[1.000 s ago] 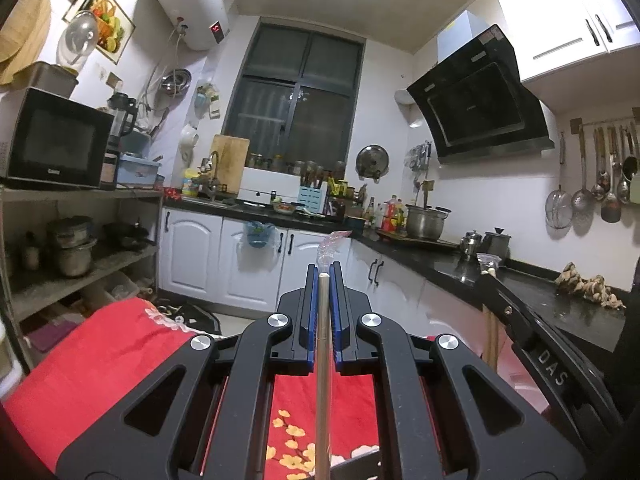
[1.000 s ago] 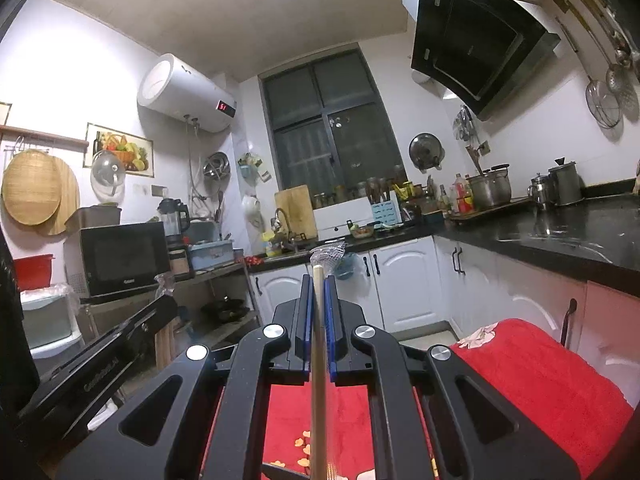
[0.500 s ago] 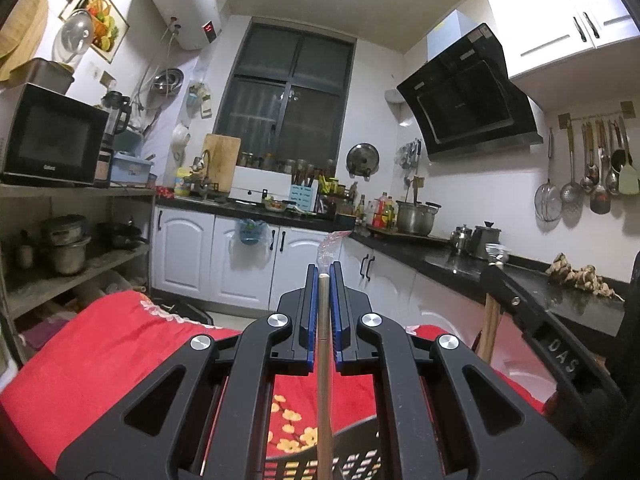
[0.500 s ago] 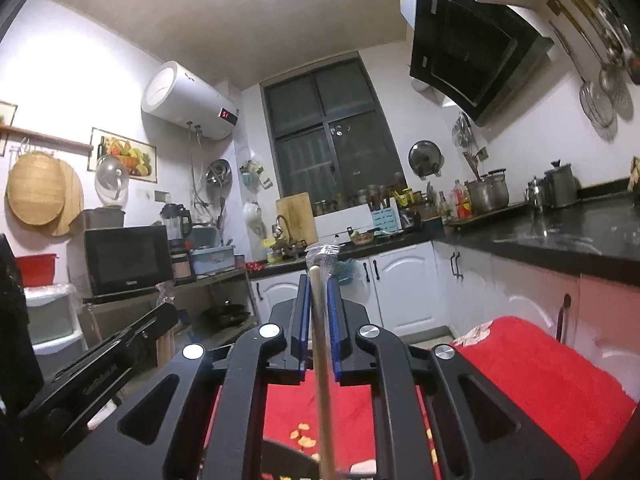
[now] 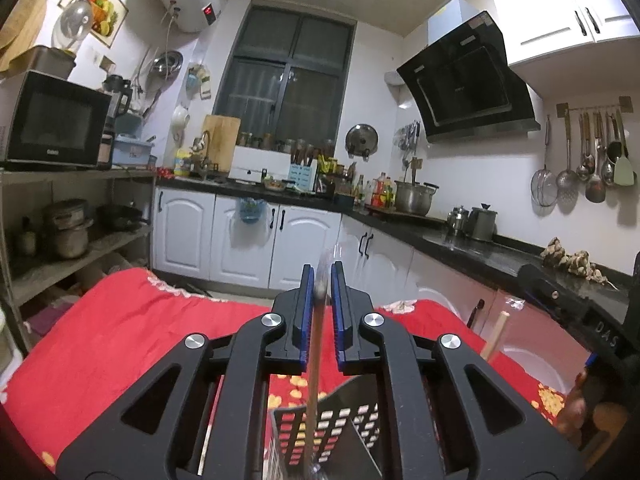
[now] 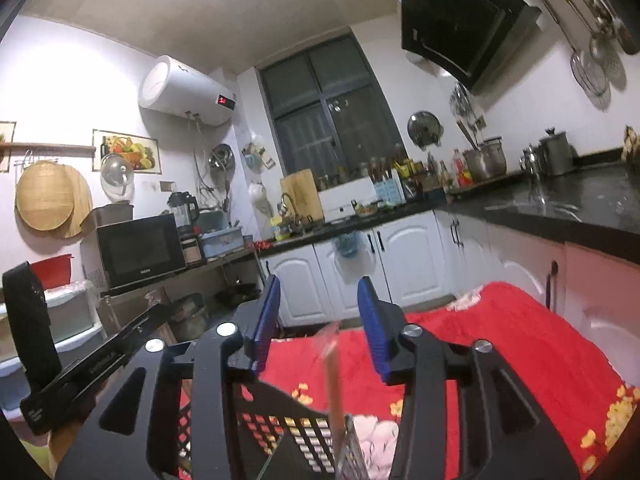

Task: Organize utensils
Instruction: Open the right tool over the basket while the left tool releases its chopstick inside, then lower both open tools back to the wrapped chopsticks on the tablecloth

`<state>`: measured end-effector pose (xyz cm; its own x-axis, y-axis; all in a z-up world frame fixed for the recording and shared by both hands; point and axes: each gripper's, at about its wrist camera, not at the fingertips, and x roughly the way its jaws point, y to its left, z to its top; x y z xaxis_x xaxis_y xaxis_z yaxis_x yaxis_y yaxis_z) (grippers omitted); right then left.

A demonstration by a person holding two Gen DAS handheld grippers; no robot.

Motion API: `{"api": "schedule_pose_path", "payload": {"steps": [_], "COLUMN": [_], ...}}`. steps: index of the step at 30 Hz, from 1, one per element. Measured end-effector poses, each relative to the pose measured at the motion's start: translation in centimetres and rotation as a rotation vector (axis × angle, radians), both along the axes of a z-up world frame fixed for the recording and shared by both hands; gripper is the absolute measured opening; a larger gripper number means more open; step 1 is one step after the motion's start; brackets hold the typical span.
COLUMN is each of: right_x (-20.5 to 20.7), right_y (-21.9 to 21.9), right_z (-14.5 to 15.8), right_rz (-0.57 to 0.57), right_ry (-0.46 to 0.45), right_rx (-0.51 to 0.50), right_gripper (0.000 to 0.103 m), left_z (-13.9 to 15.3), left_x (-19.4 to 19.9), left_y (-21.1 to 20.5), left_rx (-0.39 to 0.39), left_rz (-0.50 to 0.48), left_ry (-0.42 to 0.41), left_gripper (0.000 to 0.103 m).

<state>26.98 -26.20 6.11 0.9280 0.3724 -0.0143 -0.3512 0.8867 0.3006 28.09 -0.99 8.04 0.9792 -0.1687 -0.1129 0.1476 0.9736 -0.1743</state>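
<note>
Left claw (image 5: 319,312) clamped on a chopstick (image 5: 313,380) above a black basket (image 5: 340,432); right claw (image 6: 320,328) just opened, its chopstick (image 6: 333,384) loose between the jaws, over the basket, red-covered desk (image 6: 520,344) beneath

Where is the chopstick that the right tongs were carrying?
In the right wrist view, the chopstick stands free between the right tongs' just-opened jaws, its lower end inside the black perforated basket.

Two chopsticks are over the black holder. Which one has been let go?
The one at the right gripper: its jaws have just been opening, and that chopstick stands free between them, in the black holder. The left gripper is pinching its chopstick.
</note>
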Motion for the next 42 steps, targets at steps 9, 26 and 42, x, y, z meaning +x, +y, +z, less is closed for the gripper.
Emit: {"api": "schedule_pose_path", "payload": {"steps": [9,26,42], "right_x": [-2.1,-6.3,-9.0], "right_y": [-1.9,-1.3,0.0], "right_z": [0.6,-2.0,-4.3], "right_rz": [0.007,0.026,0.09], "right_ry": [0.073,0.25,0.345], "right_rx": [-0.012,-0.165,-0.272], "right_gripper": [0.06,0.066,0.066], "left_z": [0.3,0.0,-3.7], "left_x": [-2.2,-7.1,-9.5], "left_y": [1.8,4.8,4.5], "left_rx": [-0.045,-0.102,-0.083], "left_rz": [-0.008,-0.023,-0.056], "left_ry": [0.055,0.161,0.316], "left_gripper": [0.043,0.092,0.092]}}
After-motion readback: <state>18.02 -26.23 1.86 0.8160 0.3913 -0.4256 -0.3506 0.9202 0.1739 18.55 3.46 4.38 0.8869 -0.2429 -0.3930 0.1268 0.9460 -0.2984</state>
